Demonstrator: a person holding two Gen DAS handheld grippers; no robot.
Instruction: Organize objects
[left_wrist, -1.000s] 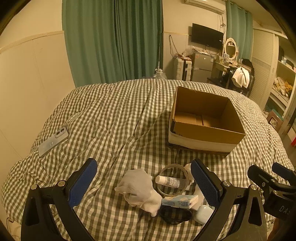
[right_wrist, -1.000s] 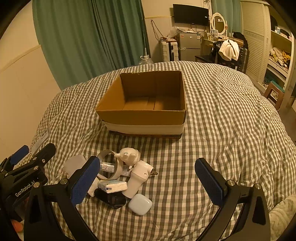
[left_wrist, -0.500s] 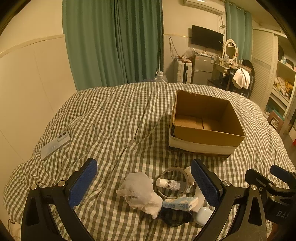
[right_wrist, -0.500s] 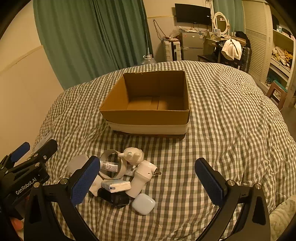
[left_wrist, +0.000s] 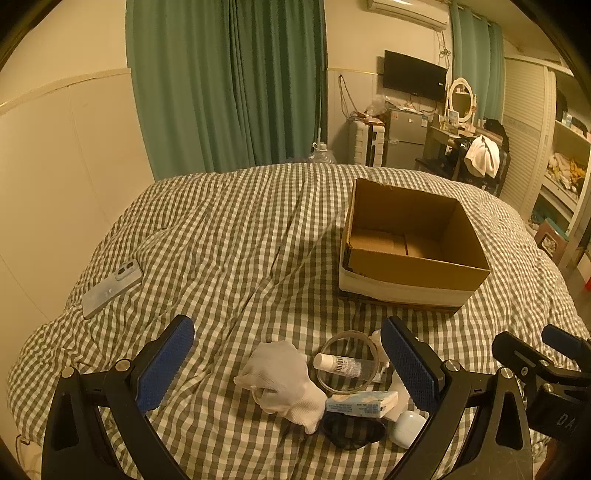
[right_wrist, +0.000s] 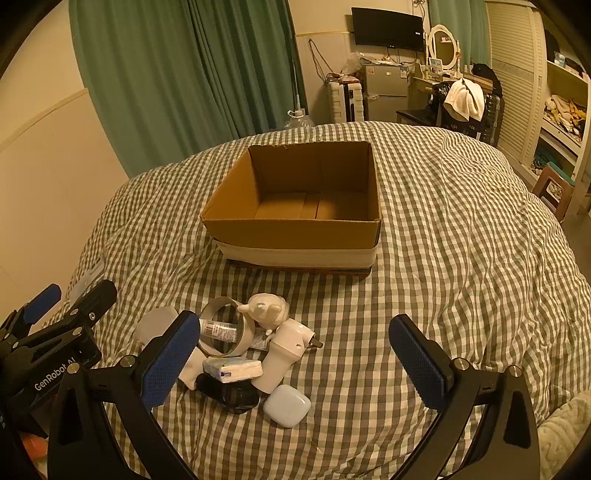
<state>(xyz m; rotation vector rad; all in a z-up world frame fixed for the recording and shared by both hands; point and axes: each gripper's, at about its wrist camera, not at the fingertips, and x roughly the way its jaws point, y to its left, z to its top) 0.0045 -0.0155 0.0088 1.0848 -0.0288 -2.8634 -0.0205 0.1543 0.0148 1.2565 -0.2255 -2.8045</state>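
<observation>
Bed (left_wrist: 229, 236), checked quilt; bearing surface for all items.

Cardboard box (right_wrist: 295, 206): open, nothing visible inside, at 12 o'clock of the pile, well apart from it.

Pile, at 6 o'clock of the box, items touching or overlapping:
- White glove (left_wrist: 284, 380), crumpled, at 9 o'clock of the pile.
- Tape ring (right_wrist: 227, 326), with a small tube (right_wrist: 219, 328) lying across its opening.
- Tissue packet (right_wrist: 232, 369), resting on a black object (right_wrist: 231, 397) of unclear kind.
- White figurine (right_wrist: 266, 314), at 12 o'clock of the pile.
- White cylindrical device (right_wrist: 284, 349), tilted, beside the tape ring.
- Pale earbud case (right_wrist: 287, 405), at 5 o'clock of the pile.

Phone (left_wrist: 110, 288): at 9 o'clock, well apart from the pile.

Left gripper (left_wrist: 288, 365): fingers spread wide, holding nothing, above the glove and tape ring.
Right gripper (right_wrist: 291, 365): fingers spread wide, holding nothing, above the device and earbud case.

Change over the last second: both views drawn back slightly, box and pile sitting a little lower in frame; no item displaced. Reading: sorting not yet begun, every piece still outside the box; first pick probably from the pile's loose edge, glove or earbud case.
</observation>
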